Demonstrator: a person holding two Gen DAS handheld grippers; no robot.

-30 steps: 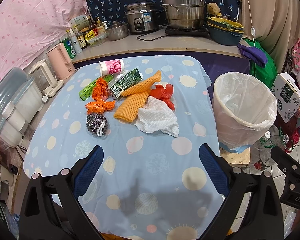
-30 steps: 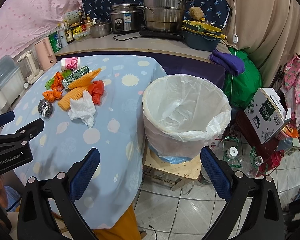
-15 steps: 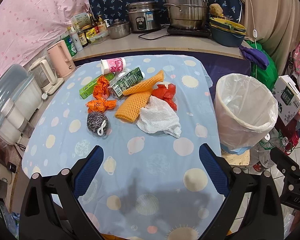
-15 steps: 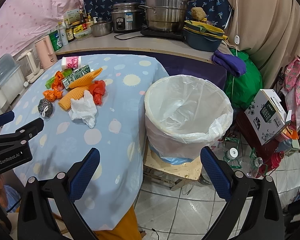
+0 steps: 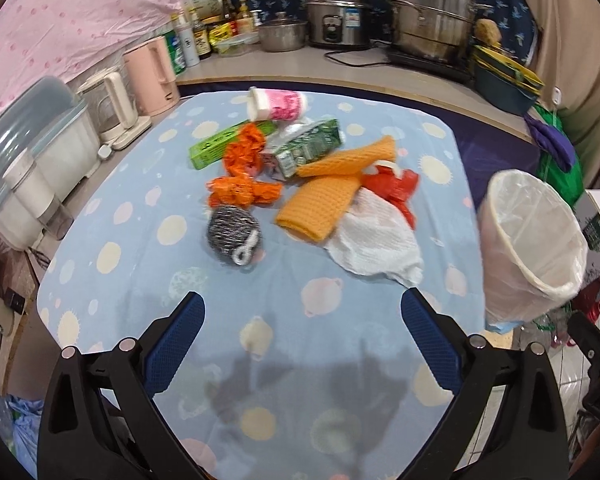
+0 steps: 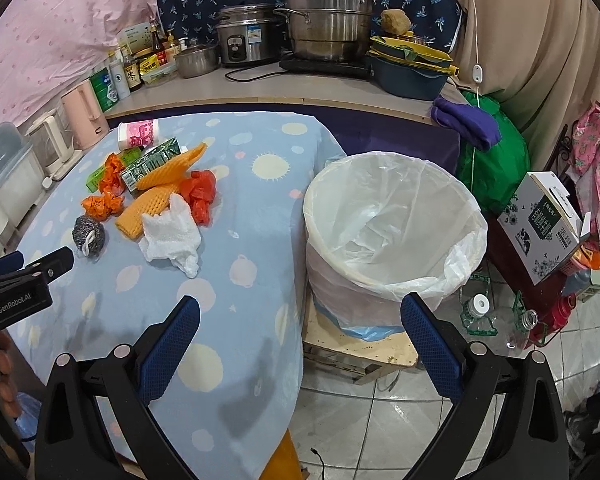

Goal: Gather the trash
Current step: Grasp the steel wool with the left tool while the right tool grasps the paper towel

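Observation:
A pile of trash lies on the blue spotted tablecloth (image 5: 148,216): a white tissue (image 5: 376,244), orange foam nets (image 5: 324,204), a red plastic bag (image 5: 396,186), orange wrappers (image 5: 240,192), a steel scrubber (image 5: 234,232), a green carton (image 5: 308,148), a green box (image 5: 216,146) and a pink cup (image 5: 278,104). A white-lined bin (image 6: 392,228) stands right of the table. My left gripper (image 5: 302,332) is open and empty, near the table's front. My right gripper (image 6: 300,336) is open and empty over the table's right edge, before the bin.
Kettles (image 5: 156,74) and plastic containers (image 5: 32,160) line the table's left side. A counter behind holds bottles (image 6: 134,74), pots (image 6: 328,16) and a rice cooker (image 6: 246,40). A cardboard box (image 6: 548,224), green bag (image 6: 496,160) and bottles (image 6: 500,320) sit on the floor at right.
My left gripper has moved forward and turned left toward the trash pile, which looks larger. My right gripper has shifted slightly forward. Both stay open.

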